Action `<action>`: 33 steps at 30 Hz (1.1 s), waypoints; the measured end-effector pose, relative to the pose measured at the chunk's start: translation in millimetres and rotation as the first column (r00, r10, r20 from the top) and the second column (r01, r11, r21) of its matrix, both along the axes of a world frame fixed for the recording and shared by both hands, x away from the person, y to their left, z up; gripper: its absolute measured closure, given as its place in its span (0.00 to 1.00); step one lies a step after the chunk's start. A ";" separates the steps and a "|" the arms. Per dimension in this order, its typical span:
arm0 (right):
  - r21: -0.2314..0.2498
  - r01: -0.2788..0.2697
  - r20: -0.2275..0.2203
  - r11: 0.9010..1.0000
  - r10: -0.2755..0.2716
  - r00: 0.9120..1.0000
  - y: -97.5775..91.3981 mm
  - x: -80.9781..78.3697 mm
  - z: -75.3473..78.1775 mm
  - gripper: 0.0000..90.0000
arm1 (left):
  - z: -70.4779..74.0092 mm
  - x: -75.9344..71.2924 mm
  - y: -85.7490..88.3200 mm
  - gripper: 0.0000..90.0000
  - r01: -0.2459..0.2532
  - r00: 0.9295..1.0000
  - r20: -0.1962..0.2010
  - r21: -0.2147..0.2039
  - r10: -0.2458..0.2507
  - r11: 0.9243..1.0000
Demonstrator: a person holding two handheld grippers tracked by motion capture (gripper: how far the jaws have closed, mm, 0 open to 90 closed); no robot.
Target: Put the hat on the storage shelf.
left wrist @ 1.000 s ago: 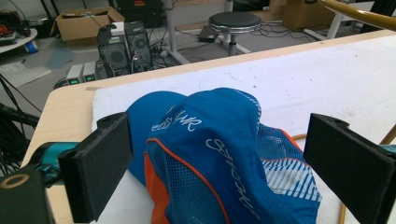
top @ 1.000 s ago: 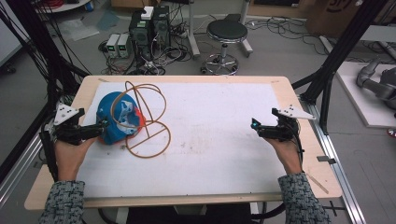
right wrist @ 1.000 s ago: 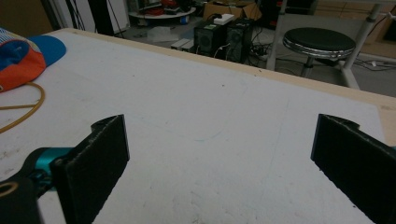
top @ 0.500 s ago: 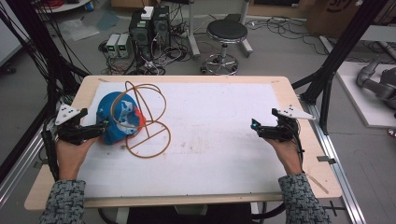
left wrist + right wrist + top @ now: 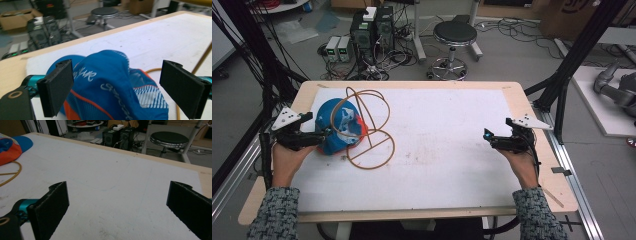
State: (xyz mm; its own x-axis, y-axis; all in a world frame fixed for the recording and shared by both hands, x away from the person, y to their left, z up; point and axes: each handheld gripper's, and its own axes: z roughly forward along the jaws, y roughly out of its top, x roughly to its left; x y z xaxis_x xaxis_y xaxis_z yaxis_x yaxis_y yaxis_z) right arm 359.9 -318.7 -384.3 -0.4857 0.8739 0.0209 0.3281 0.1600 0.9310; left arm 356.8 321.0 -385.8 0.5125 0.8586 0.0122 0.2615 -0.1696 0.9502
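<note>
Blue and orange, the cap (image 5: 338,127) lies at the table's (image 5: 522,92) left end against a wire stand (image 5: 371,131). Our left gripper (image 5: 117,93) straddles it, jaws wide; our right gripper (image 5: 120,213) gapes idle. We judge nothing grasped yet.

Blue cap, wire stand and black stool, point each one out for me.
blue cap (image 5: 334,125), high view, on its crown.
wire stand (image 5: 371,151), high view, on its base ring.
black stool (image 5: 455,33), high view, on its seat.
</note>
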 end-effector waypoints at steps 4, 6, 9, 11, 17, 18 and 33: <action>0.001 -0.002 0.000 1.000 0.002 1.000 -0.1 -1.3 -0.6 0.04 | -4.2 7.4 5.3 0.14 0.050 0.999 -0.003 0.007 -0.050 0.999; 0.004 0.002 -0.006 1.000 -0.002 1.000 0.3 -2.4 -0.3 0.04 | -6.5 11.1 8.7 0.14 0.058 0.998 0.006 -0.002 -0.058 0.998; 0.000 -0.004 -0.007 1.000 0.004 1.000 1.2 -3.2 -0.3 0.04 | -9.7 16.2 13.2 0.15 0.060 0.998 0.030 -0.027 -0.059 0.998; -0.011 -0.008 -0.006 1.000 0.008 1.000 2.6 -4.3 -0.3 0.04 | -12.0 19.8 16.1 0.15 0.060 0.997 0.044 -0.038 -0.058 0.997; -0.010 -0.017 -0.007 1.000 0.017 1.000 5.7 -6.8 -0.1 0.04 | -18.7 28.8 19.0 0.16 0.072 0.996 0.052 -0.063 -0.068 0.995; -0.008 -0.018 -0.005 1.000 0.018 1.000 5.3 -7.5 -0.5 0.04 | -20.5 30.3 19.1 0.16 0.076 0.996 0.041 -0.061 -0.073 0.995; 0.001 -0.023 -0.014 1.000 0.023 1.000 0.2 -8.1 -5.0 0.05 | -33.7 40.7 11.4 0.41 0.080 0.997 0.000 -0.033 -0.080 0.996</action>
State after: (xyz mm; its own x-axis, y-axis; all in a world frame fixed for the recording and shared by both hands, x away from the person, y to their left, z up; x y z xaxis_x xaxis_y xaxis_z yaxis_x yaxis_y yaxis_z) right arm 351.8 -318.4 -389.3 -0.5055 0.8623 0.0282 0.3372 0.1674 0.9264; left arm 397.5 332.5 -419.4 0.5794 0.8149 -0.0159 0.2494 -0.1587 0.9553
